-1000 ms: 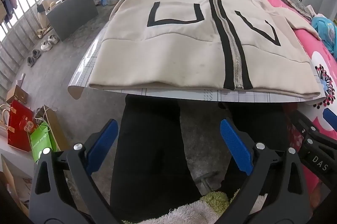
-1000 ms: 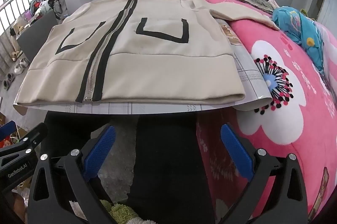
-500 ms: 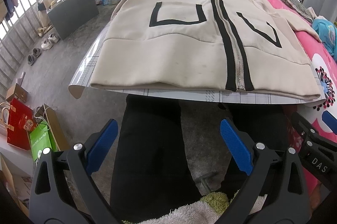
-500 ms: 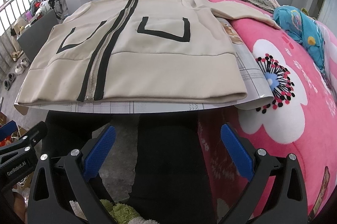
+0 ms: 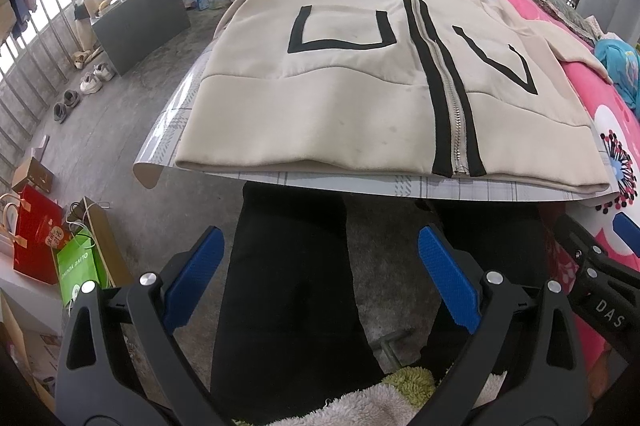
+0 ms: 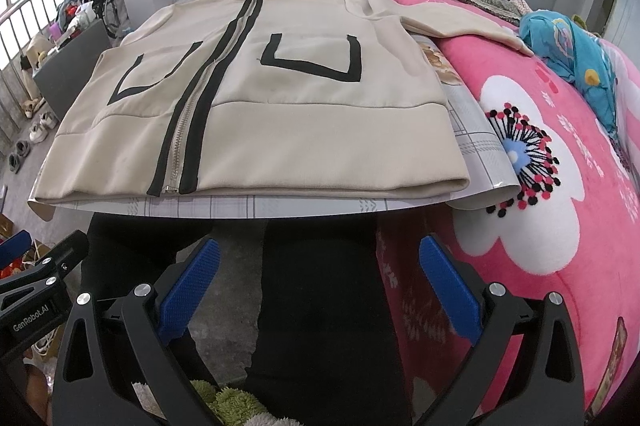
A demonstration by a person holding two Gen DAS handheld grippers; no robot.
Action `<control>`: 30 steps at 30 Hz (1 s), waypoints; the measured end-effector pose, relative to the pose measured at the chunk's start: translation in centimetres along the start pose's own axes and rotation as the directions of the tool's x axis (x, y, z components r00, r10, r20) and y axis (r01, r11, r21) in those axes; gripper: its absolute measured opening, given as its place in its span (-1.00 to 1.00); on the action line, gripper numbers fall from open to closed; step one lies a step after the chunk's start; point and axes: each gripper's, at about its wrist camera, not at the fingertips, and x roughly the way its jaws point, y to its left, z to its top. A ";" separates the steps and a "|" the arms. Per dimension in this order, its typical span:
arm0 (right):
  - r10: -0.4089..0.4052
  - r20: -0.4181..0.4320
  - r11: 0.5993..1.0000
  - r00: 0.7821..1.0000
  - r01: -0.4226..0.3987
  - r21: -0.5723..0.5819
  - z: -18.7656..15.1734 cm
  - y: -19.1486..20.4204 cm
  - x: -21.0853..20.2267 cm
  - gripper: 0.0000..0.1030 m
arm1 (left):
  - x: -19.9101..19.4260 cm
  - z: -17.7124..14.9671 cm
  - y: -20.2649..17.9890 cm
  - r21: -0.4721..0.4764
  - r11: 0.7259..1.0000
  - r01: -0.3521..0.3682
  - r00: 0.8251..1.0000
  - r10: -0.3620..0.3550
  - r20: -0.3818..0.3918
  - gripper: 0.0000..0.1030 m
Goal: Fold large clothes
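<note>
The jacket (image 5: pixel 360 106) lies flat, unfolded; folding has not begun. Left gripper (image 5: pixel 320 266) and right gripper (image 6: pixel 320 266) hang wide open, empty. Next: grasp a sleeve or side edge.

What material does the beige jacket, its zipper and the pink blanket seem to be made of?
Jacket: likely thick matte knit, fleece-like; soft rounded hem, faint stains.
Zipper: probably metal; silvery, shiny teeth between black tape.
Pink blanket: plush fleece, it seems; fuzzy surface with a soft sheen.
</note>
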 end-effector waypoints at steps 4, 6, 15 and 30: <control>0.001 0.000 1.000 1.000 -0.001 0.001 0.1 0.0 0.1 0.90 | 0.0 0.0 0.0 0.001 1.000 0.000 1.000 0.000 -0.001 0.83; 0.002 0.002 1.000 1.000 -0.002 0.002 0.1 0.1 0.0 0.90 | 0.0 0.0 0.0 0.001 1.000 -0.001 1.000 0.001 0.000 0.83; 0.001 0.000 1.000 1.000 -0.001 0.000 0.0 0.0 0.0 0.90 | 0.0 0.0 0.0 0.001 1.000 0.000 1.000 0.000 0.000 0.83; -0.013 -0.001 1.000 1.000 0.013 0.015 0.2 -0.3 0.1 0.90 | 0.2 0.1 0.4 0.006 1.000 -0.004 1.000 0.004 0.002 0.83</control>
